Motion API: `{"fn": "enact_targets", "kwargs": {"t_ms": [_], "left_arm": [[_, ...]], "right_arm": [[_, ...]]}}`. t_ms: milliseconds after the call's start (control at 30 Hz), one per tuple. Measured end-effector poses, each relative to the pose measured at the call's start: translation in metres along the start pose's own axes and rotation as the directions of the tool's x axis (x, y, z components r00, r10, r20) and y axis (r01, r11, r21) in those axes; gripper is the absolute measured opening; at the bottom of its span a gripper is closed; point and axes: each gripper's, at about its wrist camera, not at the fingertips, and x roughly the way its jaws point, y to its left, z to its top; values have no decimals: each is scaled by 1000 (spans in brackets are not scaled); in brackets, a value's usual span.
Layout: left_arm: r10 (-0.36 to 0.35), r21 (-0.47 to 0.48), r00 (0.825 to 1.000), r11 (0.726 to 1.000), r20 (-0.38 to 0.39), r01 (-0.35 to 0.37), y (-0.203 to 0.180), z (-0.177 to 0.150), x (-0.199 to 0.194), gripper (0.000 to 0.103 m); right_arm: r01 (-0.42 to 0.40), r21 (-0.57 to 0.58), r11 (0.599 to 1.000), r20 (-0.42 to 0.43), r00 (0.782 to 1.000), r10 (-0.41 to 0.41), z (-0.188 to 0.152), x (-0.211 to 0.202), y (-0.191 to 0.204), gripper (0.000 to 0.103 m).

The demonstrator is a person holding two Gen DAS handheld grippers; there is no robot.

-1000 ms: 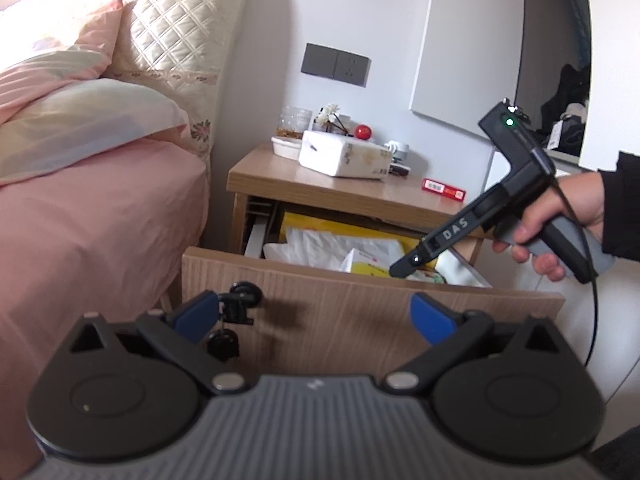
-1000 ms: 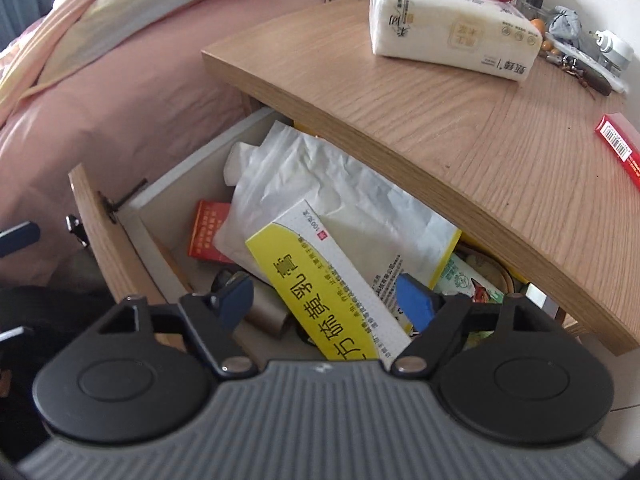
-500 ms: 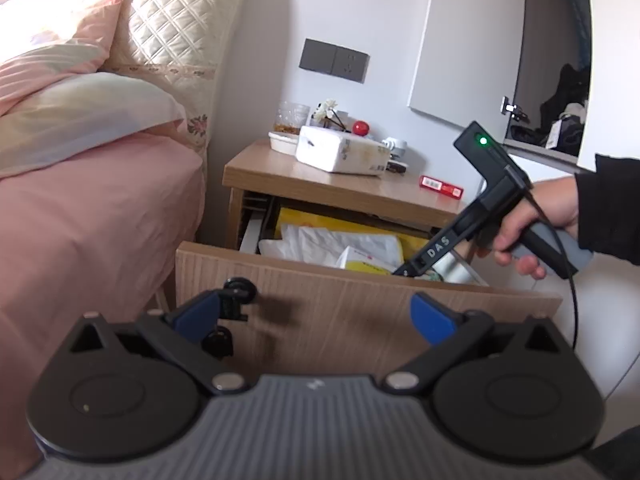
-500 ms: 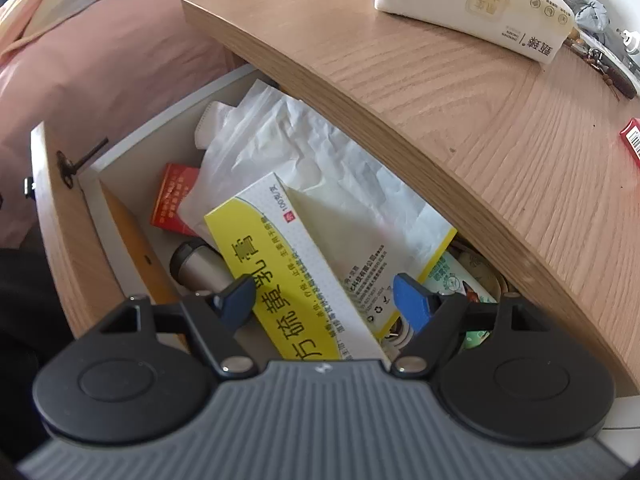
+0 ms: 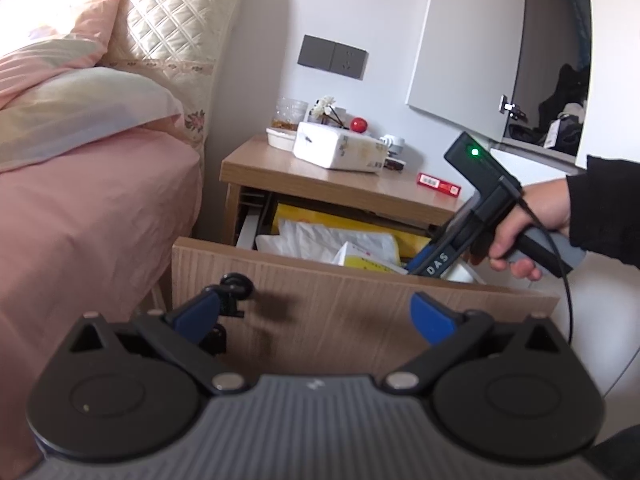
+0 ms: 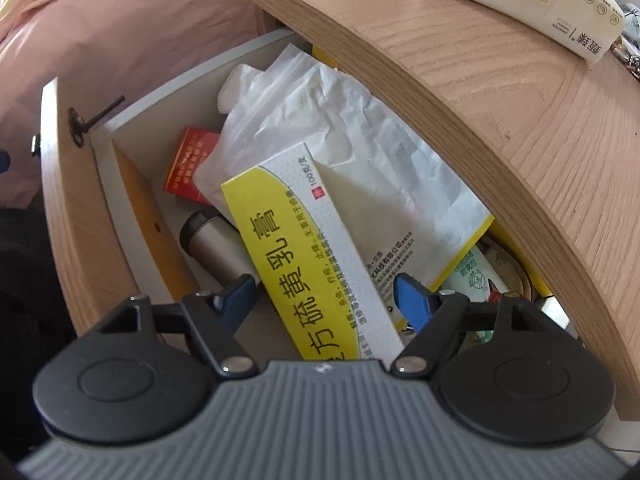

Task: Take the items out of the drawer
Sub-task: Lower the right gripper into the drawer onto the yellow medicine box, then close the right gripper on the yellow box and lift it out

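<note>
The wooden drawer point(image 5: 360, 300) of the bedside table stands pulled out. In the right wrist view a yellow and white ointment box point(image 6: 312, 248) lies on top of a white plastic bag point(image 6: 340, 120). My right gripper point(image 6: 324, 300) is open, its blue fingers on either side of the box's near end. It also shows in the left wrist view point(image 5: 412, 270), reaching down into the drawer. My left gripper point(image 5: 316, 312) is open and empty in front of the drawer face, its left finger by the key point(image 5: 236, 284) in the lock.
In the drawer lie a red box point(image 6: 188, 164), a metal cylinder point(image 6: 212, 248) and a green packet point(image 6: 476, 276). On the tabletop point(image 5: 340, 184) sit a tissue pack point(image 5: 340, 150), a red box point(image 5: 438, 184) and small items. A pink bed point(image 5: 80, 220) is at the left.
My right gripper has gone lower and deeper into the drawer, and its fingers now straddle the ointment box. My left gripper has drawn back a little from the drawer front.
</note>
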Motion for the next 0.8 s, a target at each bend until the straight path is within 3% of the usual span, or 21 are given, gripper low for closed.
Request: {"fn": "enact_targets", "kwargs": {"t_ms": [167,267,800], "left_arm": [[-3,-1,1000,1000,-8,3,-1,-1,2,103],[-4,1,1000,1000,-10,4,-2,-1,3,103],[-1,27,1000,1000,-11,1,-6,-4,6,103]], "right_arm": [[3,-8,1000,-17,1000,-3,-2,3,-4,75],[2,-18,1000,-22,1000,-3,-4,3,-4,67],[57,-63,996,33,998,-55,-3,-32,6,63]]}}
